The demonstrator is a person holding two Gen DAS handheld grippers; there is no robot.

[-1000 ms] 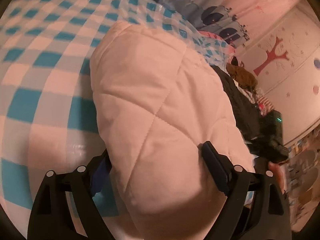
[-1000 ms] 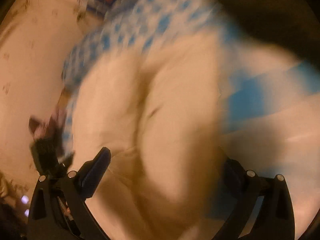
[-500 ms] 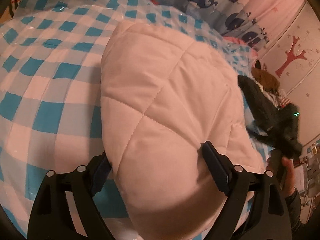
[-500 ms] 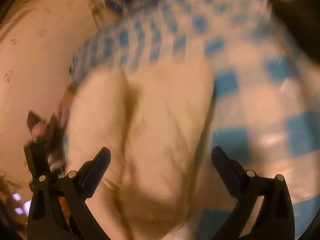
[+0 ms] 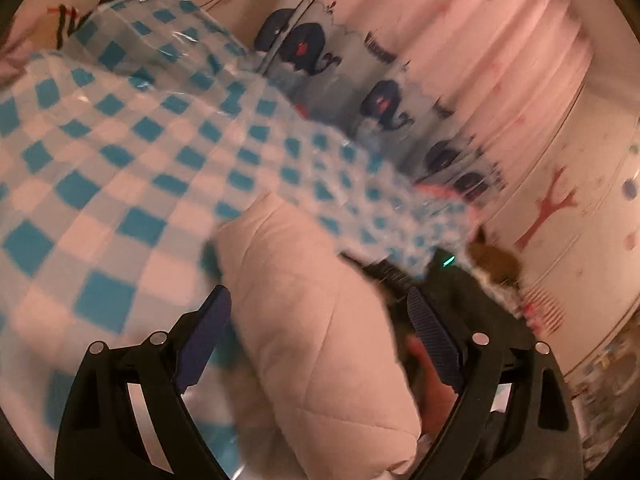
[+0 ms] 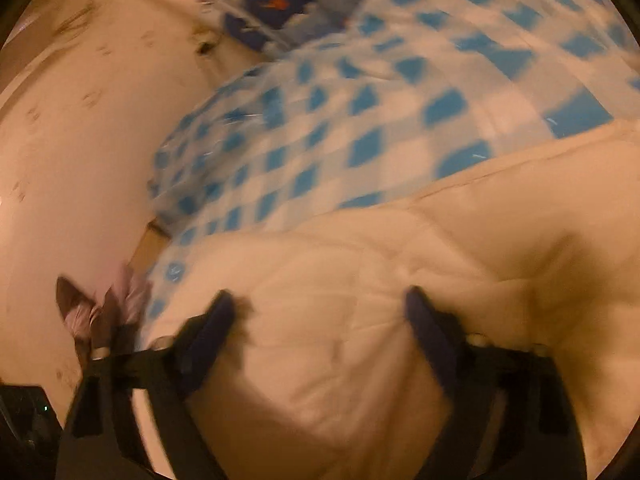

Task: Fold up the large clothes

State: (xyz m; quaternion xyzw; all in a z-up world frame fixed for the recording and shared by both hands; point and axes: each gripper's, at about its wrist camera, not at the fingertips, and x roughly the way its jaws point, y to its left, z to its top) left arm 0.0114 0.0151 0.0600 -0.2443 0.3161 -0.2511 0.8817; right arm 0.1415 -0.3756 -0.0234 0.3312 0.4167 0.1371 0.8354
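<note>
Blue-checked bed point(image 5: 120, 184), quilted cream garment point(image 5: 316, 320) on it

A child's bedroom: checkered bed cover point(image 5: 120, 184), whale-print curtain point(image 5: 384, 96), tree wall sticker point(image 5: 548, 208).

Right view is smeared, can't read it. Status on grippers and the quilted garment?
Left gripper open around quilted garment. Right gripper closing, garment between jaws. Dark clothes pile alongside on checkered sheet.
</note>
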